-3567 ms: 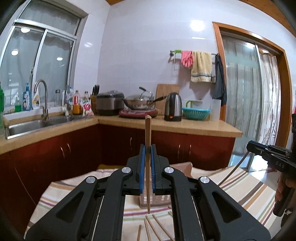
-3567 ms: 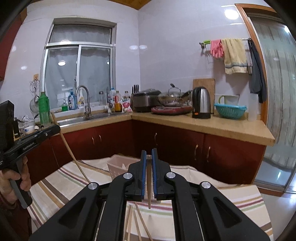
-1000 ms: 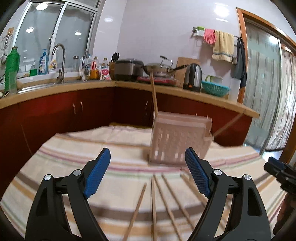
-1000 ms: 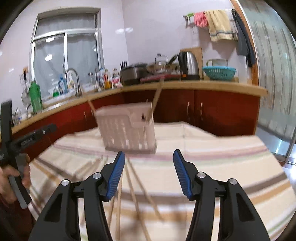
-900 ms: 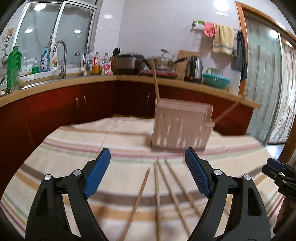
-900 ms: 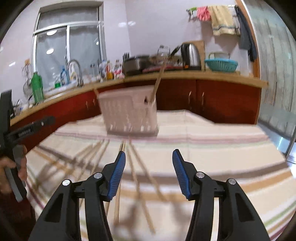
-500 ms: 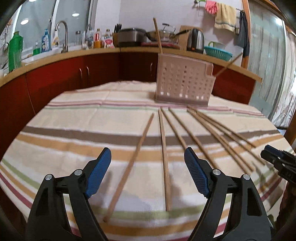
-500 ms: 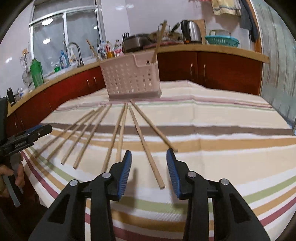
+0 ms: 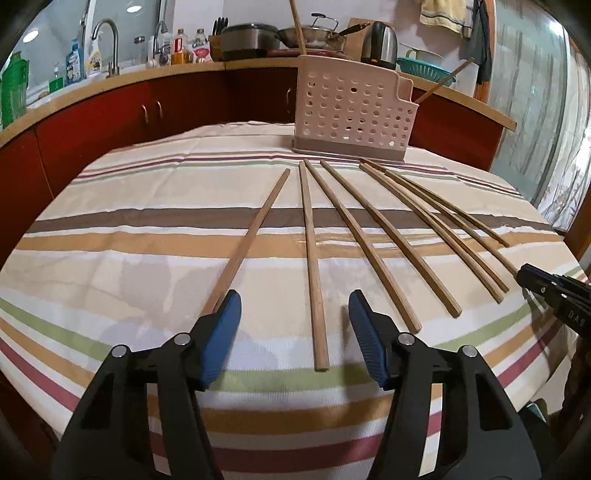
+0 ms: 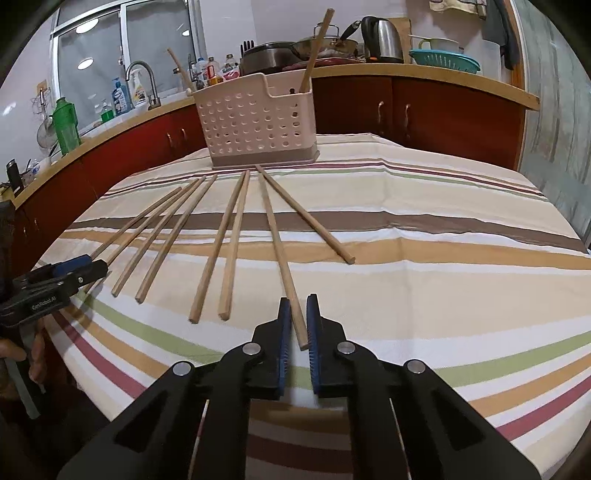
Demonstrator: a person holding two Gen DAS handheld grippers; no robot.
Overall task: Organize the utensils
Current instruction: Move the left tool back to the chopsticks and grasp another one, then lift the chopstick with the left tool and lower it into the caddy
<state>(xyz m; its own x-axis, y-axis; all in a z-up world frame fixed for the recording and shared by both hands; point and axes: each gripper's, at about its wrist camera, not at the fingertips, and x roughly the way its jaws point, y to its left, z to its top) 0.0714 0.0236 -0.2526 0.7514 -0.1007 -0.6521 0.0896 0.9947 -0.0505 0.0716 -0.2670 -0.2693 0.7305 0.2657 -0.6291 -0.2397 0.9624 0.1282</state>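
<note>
Several wooden chopsticks lie fanned on the striped tablecloth in front of a pink perforated utensil basket, also seen in the right wrist view. Two chopsticks stand in the basket. My left gripper is open low over the near edge, its jaws either side of the near end of one chopstick. My right gripper has its jaws nearly closed around the near end of another chopstick, a thin gap still showing at each pad.
The table's front edge is just below both grippers. Behind the table runs a kitchen counter with sink, bottles, cooker and kettle. Each gripper shows at the edge of the other's view.
Both grippers dropped from above the basket to the table's near edge. The left jaws narrowed around a chopstick end. The right jaws closed almost fully around another chopstick.
</note>
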